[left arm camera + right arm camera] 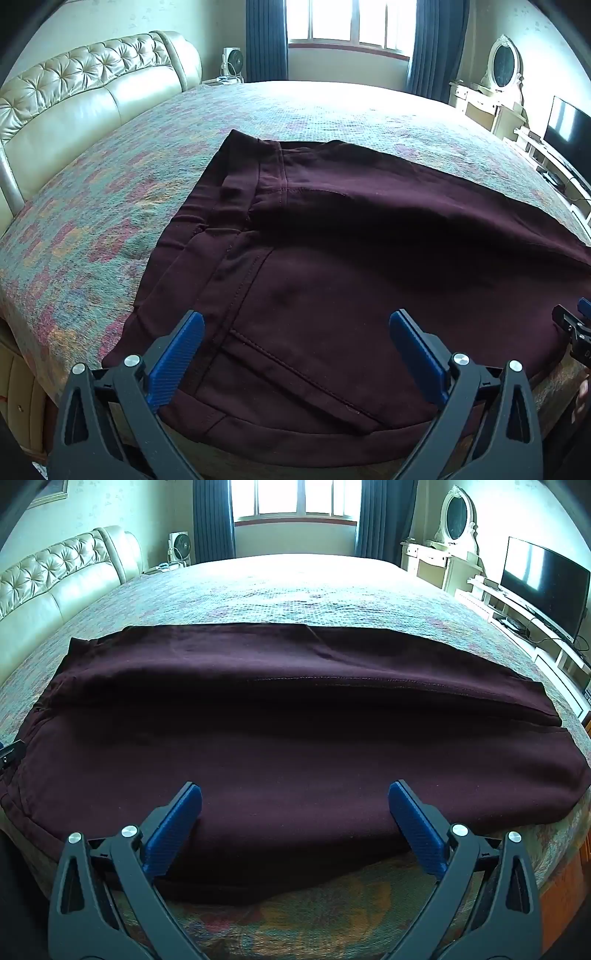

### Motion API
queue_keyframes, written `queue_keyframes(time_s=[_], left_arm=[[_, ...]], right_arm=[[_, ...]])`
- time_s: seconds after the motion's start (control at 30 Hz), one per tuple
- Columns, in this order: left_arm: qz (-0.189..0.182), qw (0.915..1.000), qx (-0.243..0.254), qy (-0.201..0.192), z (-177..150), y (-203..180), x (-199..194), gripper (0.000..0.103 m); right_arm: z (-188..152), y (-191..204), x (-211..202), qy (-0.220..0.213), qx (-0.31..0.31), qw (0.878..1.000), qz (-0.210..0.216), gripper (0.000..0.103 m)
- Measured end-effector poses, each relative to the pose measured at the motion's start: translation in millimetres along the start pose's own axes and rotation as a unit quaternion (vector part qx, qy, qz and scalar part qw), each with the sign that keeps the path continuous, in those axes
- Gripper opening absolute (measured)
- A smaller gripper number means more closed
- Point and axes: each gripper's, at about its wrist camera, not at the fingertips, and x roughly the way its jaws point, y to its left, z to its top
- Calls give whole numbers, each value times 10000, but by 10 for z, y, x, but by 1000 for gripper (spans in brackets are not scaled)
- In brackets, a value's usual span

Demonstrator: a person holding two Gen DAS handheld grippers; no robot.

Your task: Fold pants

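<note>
Dark maroon pants (351,236) lie flat on the bed near its front edge, waistband to the left, legs running right. In the right wrist view the pants (295,716) lie lengthwise, one leg folded over the other. My left gripper (295,332) is open and empty, just above the waist end at the seams. My right gripper (295,805) is open and empty over the near edge of the legs. The right gripper's tip also shows at the left wrist view's right edge (572,325).
The bed (110,206) has a multicoloured patterned cover and a tufted cream headboard (74,96) at left. A dresser with oval mirror (454,528) and a TV (543,583) on a low stand are at right. A window with dark curtains (295,502) is at the back.
</note>
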Motion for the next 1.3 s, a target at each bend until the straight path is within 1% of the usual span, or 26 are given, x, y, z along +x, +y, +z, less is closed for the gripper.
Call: queue_keyframes(time_s=[0.47,0.53,1.17,1.3], left_arm=[[-12,10000,19,27,10,-30,-56,99],[-6,10000,16,-1,-3,-20,18,99],[-28,10000,55,-7,-19,-47,27,99],[-60,10000,56,54,-30,-45,37,99]], right_arm=[[-16,-7,13,3,10,10000,2,101],[-11,-4,10,4,12,10000,3,101],[-23,-3,14,15,4,10000,-6,101],[-32,-1,11,9,12,10000,14,101]])
